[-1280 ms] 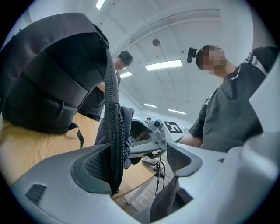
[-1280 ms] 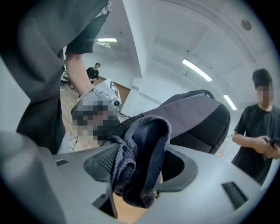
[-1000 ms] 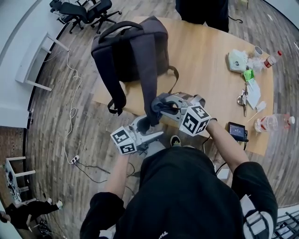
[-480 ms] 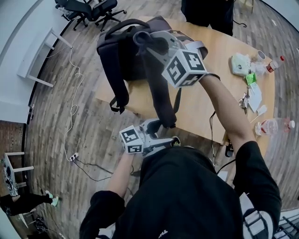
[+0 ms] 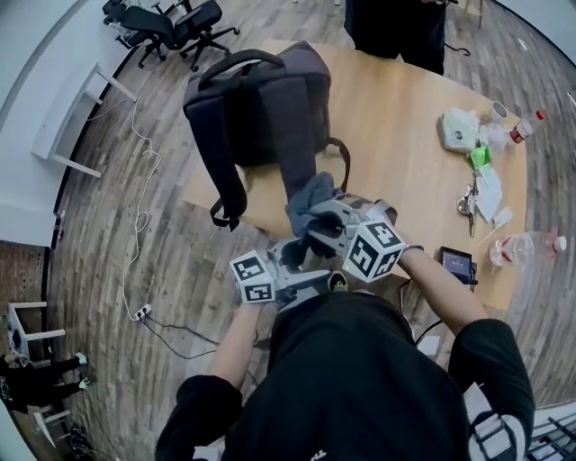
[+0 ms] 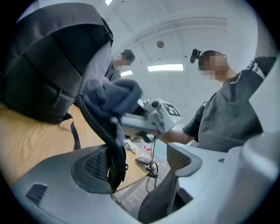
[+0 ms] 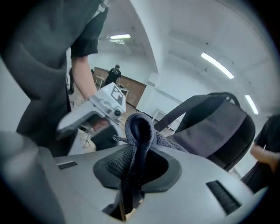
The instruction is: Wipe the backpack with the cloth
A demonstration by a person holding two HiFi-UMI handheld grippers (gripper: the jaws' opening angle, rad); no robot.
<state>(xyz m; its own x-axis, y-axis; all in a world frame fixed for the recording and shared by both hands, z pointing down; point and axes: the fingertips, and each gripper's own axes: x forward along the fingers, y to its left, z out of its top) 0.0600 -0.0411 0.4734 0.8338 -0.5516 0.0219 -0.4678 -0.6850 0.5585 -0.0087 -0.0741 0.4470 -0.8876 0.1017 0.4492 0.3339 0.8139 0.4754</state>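
Around: wood table [image 5: 405,171]. On its rt side a white pouch [image 5: 459,117], red-cap bottle [image 5: 525,114] farther back, clear bottle [image 5: 526,243] lying at rt edge, keys [image 5: 466,194], small dark device [image 5: 454,261] at near edge. Pouch and bottle contents: can't tell. Person in dark clothes [image 5: 396,27] at far edge, office chairs [image 5: 166,22] on floor far left, white cable [image 5: 139,207] trailing over floor.

Dark grey backpack [image 5: 261,108] standing on table's near-left part, strap side toward wearer. One shoulder strap [image 5: 299,162] hanging past table edge, down to both grippers.

Jaws of rt gripper [image 5: 310,216] pressed together on bunched grey cloth [image 5: 309,196]. Cloth wad touching strap's lower part, just off table edge. In rt gripper view, cloth [image 7: 140,131] pinched betw the pads, backpack behind it.

Just below, lt gripper [image 5: 290,257] w/ jaws spread. Strap end hanging betw them, lying against pad at lt gripper view's left, other pad apart from it.
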